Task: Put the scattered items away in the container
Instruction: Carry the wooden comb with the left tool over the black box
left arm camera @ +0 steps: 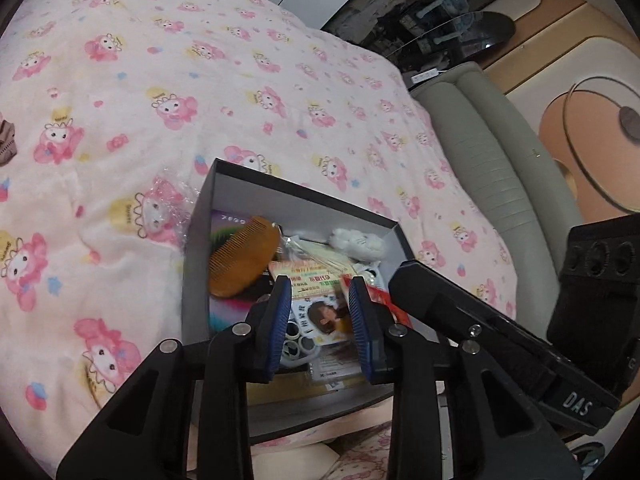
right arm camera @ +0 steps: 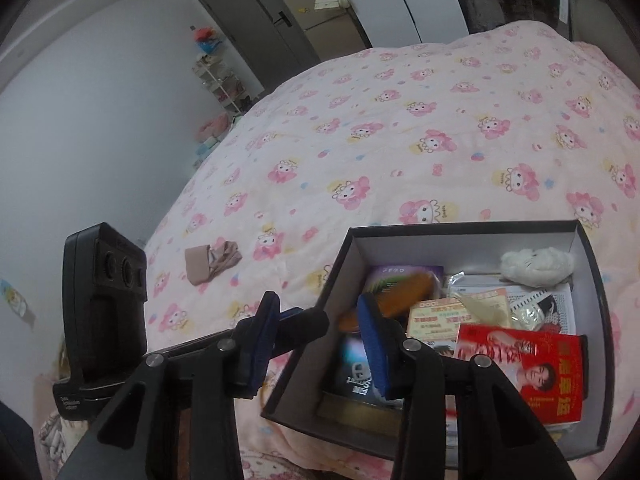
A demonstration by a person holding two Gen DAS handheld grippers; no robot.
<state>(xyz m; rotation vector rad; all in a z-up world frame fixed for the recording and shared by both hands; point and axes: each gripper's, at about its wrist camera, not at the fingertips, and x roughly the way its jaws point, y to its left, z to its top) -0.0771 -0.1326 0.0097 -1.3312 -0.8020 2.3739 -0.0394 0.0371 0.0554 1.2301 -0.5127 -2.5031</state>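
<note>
A dark cardboard box with a white inside sits on the pink blanket. It holds an amber comb, a white plush toy, a red packet and several printed cards. My left gripper hovers over the box's near half, open, with nothing between its blue pads. My right gripper is open over the box's left wall and holds nothing. A beige folded cloth lies loose on the blanket, left of the box. A clear plastic wrapper lies by the box's left wall.
The pink cartoon-print blanket covers the whole bed. A grey padded bed edge runs along the right, with patterned floor beyond. A grey door and a cluttered shelf stand against the far wall.
</note>
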